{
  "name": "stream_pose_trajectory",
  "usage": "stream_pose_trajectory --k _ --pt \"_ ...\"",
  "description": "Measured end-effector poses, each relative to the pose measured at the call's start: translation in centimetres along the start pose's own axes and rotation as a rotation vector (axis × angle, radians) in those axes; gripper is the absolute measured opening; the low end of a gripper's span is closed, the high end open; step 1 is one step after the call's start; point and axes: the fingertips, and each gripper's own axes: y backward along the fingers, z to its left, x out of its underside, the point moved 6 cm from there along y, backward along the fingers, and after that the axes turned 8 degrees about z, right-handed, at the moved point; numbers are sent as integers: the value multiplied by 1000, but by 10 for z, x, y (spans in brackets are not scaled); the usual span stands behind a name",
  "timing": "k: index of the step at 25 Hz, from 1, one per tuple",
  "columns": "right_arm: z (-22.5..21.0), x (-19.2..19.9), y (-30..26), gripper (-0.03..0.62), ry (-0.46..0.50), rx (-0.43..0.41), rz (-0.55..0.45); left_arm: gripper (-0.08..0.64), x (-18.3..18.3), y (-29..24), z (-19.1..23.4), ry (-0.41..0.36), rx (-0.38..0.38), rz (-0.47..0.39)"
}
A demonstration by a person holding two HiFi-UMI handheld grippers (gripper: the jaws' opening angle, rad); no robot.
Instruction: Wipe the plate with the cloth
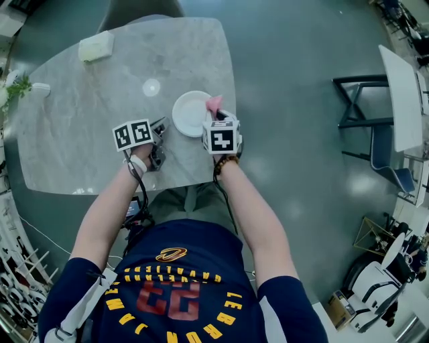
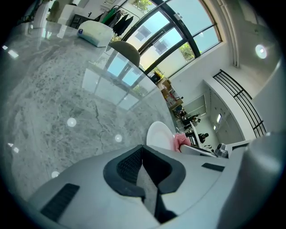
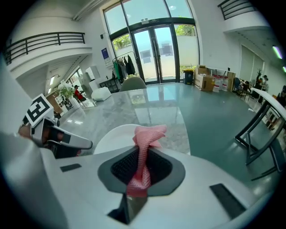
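Note:
A white plate sits near the front right edge of the marble table. My right gripper hovers at the plate's right rim, shut on a pink mesh cloth that sticks up from the jaws. In the right gripper view the cloth bunches above the gripper, with the plate just beyond it. My left gripper is left of the plate, low over the table. In its own view the gripper is shut and empty, with the plate and cloth ahead to the right.
A pale rectangular block lies at the table's far side. A small plant stands at the left edge, and a chair back shows beyond the table. A dark-framed bench and another table stand on the floor to the right.

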Motion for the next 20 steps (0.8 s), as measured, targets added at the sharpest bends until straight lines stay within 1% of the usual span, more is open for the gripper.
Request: stream_pose_trajectory --k 3,6,9,12,15,17,20 --pt "13 -2 -4 40 34 -34 1 3 1 -2 -7 -16 22 9" --pt "39 -8 -2 40 94 -87 -20 5 7 0 -15 -21 49 20" --pt "69 2 -10 40 127 -136 41 5 8 5 -15 -14 59 16" --pt "93 3 -18 40 173 -171 60 5 7 5 -12 -14 70 17" --pt "101 7 -23 40 183 -169 77 5 6 3 -10 -9 89 29" --pt "95 9 -23 40 165 -151 77 11 5 -1 -11 -2 96 38" --pt "80 11 -22 40 128 -119 71 17 7 -9 -15 -4 86 62"
